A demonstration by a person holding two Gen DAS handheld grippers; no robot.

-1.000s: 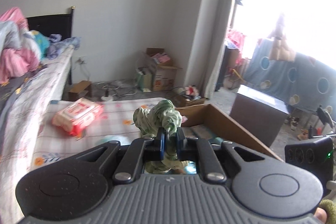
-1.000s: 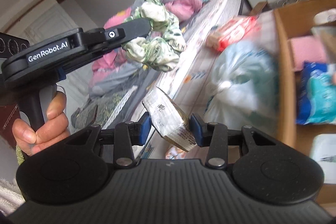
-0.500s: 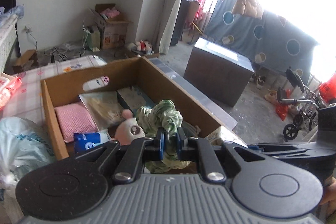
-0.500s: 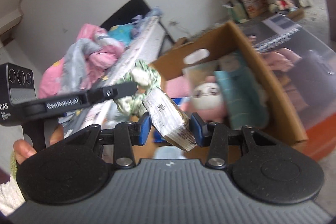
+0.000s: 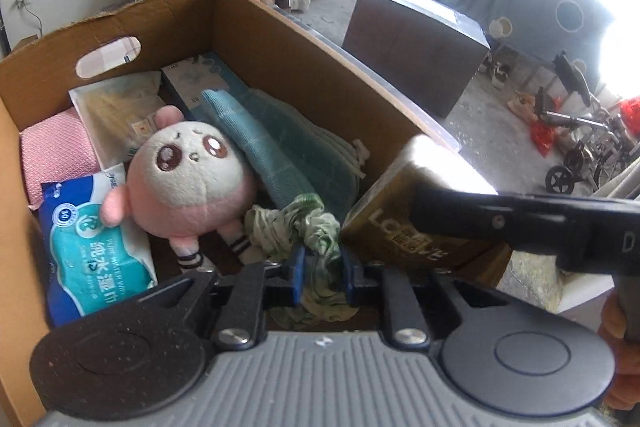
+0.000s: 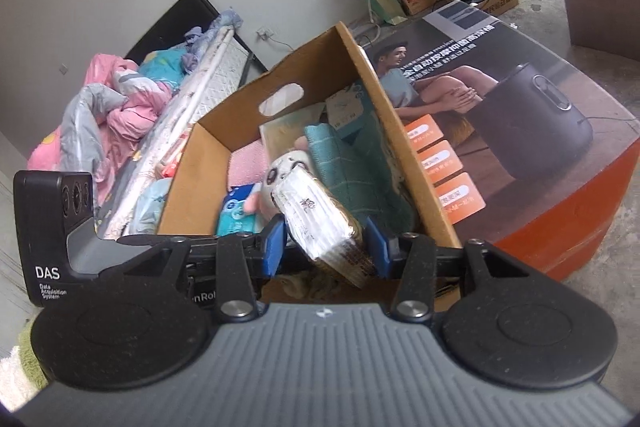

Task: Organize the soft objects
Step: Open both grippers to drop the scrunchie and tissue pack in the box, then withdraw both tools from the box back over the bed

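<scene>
Left wrist view: left hand-held gripper (image 5: 322, 277) now points down into the cardboard box (image 5: 280, 39); a second ago it faced the bed and wall, with the crumpled green cloth (image 5: 298, 227) held high. Jaws are opening, cloth still between the blue pads but sagging onto the box floor, so I read this as the drop-off under way. Box contents: pink-and-white plush toy (image 5: 188, 171) in the middle, folded teal towel (image 5: 288, 147) leaning along the right wall, blue wet-wipes pack (image 5: 92, 243) at front left, pink knitted cloth (image 5: 56, 155) behind it, pale flat packet (image 5: 116, 107) and a boxed item (image 5: 200, 79) at the back wall. Right hand-held gripper (image 5: 520, 223) comes in from the right with the gold tissue pack (image 5: 400, 219) over the box's near right corner.

Right wrist view: right hand-held gripper (image 6: 326, 247) jaws are opening too; the tissue pack (image 6: 320, 223) sits tilted between the pads, left pad seems touching, a gap shows at the right pad, so grip looks loosened. Earlier this pack hung over the bed side; now it hangs over the open box (image 6: 400, 155), above the plush (image 6: 286, 163) and towel (image 6: 352, 163). Box stands between the bed (image 6: 132, 131) and a big printed carton (image 6: 540, 131). Both soft items seem about to land inside; neither is fully released yet.
</scene>
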